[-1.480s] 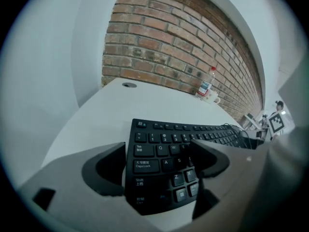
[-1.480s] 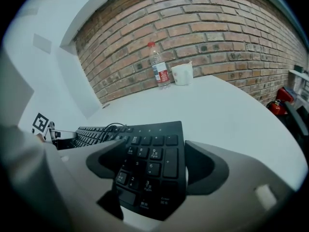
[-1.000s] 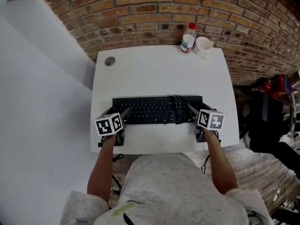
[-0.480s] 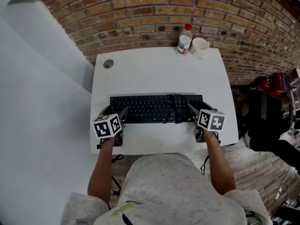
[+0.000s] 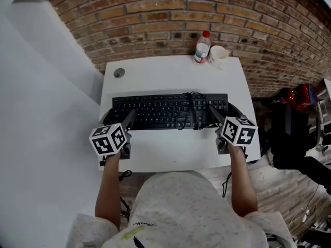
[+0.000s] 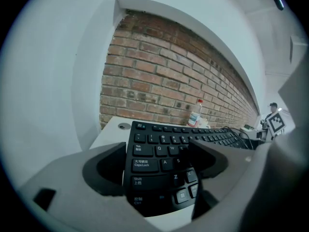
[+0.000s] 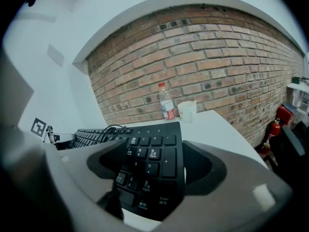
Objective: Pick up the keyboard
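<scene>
A black keyboard (image 5: 165, 111) with its cable coiled on top (image 5: 192, 106) hangs level just above the white desk (image 5: 170, 76), held by both ends. My left gripper (image 5: 118, 119) is shut on its left end, one jaw over the letter keys (image 6: 159, 151), the other outside the edge. Shut on the number-pad end (image 7: 149, 153) is my right gripper (image 5: 225, 112). In the left gripper view the gripper (image 6: 159, 166) straddles the keyboard; in the right gripper view the other gripper (image 7: 150, 166) does the same.
A plastic bottle with a red cap (image 5: 202, 46) and a white mug (image 5: 218, 55) stand at the desk's far edge against the brick wall. A round cable hole (image 5: 119, 73) sits at the far left corner. Red and black gear (image 5: 300, 97) stands on the floor to the right.
The keyboard has come up off the desk and away from the person with both grippers on its ends. The left gripper's cube has risen and shifted left.
</scene>
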Demonstrator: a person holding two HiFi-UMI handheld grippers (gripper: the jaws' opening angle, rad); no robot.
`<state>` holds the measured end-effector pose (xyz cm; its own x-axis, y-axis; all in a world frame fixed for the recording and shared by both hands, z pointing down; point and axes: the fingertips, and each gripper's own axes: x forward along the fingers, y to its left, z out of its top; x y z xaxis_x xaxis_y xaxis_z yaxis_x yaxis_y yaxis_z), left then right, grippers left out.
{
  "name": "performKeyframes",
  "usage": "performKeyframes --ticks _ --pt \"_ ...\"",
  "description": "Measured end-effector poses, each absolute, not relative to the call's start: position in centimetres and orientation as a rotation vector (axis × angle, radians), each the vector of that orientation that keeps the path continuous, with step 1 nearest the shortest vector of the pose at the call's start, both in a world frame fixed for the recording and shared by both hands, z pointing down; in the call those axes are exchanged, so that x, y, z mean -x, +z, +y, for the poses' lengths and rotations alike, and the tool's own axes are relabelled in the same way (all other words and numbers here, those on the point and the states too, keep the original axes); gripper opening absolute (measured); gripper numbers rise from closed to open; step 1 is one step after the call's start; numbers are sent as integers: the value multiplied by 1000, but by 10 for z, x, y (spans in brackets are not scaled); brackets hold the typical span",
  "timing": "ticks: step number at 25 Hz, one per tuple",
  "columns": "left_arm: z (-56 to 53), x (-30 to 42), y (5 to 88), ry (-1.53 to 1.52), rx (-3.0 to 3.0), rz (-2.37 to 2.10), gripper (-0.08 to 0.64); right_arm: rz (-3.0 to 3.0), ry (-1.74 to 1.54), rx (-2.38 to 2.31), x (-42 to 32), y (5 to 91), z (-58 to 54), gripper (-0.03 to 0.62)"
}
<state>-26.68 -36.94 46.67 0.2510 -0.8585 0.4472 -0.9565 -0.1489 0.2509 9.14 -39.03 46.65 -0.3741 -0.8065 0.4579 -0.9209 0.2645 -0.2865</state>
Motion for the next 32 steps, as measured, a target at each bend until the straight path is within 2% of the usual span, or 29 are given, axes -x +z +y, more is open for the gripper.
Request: performKeyframes --ticks 14,23,32 --pt "-367 269 350 51 -2224 -1773 399 -2502 467 -1730 -89 345 -387 376" --pt "-346 274 308 -79 -2284 -1840 399 -2591 286 -1760 -83 297 -370 377" --pt "-341 279 305 -103 -2288 -1873 399 -2617 259 -1763 -78 294 -368 377"
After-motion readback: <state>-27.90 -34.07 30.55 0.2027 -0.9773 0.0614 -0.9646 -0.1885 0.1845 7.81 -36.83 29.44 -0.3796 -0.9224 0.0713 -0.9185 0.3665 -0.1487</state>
